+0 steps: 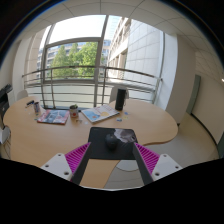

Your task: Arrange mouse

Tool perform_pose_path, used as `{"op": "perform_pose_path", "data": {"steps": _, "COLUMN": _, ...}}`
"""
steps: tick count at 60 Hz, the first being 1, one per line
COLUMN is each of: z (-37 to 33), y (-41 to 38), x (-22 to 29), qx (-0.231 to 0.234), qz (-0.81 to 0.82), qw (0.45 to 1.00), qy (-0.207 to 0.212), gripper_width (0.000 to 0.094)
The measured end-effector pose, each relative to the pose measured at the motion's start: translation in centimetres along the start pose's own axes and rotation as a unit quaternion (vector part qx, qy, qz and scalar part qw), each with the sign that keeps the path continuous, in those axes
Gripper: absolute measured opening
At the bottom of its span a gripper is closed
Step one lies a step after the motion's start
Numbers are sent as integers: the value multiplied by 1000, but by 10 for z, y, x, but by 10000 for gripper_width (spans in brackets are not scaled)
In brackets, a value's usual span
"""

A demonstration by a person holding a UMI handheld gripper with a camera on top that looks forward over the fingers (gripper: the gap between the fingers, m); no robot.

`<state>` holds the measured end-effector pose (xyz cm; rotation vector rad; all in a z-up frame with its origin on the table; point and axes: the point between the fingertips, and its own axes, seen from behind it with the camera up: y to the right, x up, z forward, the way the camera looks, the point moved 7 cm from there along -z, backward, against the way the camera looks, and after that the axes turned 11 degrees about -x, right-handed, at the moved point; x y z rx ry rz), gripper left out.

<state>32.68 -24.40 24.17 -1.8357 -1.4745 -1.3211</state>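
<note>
A dark mouse (pixel 123 138) with a pale sheen lies on a black mouse mat (pixel 111 142) at the near edge of a round wooden table (pixel 60 135). My gripper (pixel 111 157) is open, its pink-padded fingers (pixel 76 157) spread to either side of the mat's near end. The mouse is just ahead of the fingers, a little to the right of midway, and nothing is held between them.
On the table beyond the mat lie a blue booklet (pixel 98 114) and a colourful magazine (pixel 53 117), with a cup (pixel 74 111) and a dark upright speaker-like object (pixel 121 99). Large windows with a railing stand behind. Grey floor shows to the right.
</note>
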Motion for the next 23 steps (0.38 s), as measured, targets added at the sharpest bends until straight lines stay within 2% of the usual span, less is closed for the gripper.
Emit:
{"op": "perform_pose_path", "data": {"steps": 12, "z": -59, "y": 6, "x": -12, "qx": -2, "qz": 7, "qw": 1000, "qy": 2, "gripper_width": 844}}
{"op": "perform_pose_path", "data": {"steps": 23, "z": -86, "y": 8, "x": -16, "qx": -2, "qz": 10, "qw": 1000, "qy": 4, "gripper_width": 844}}
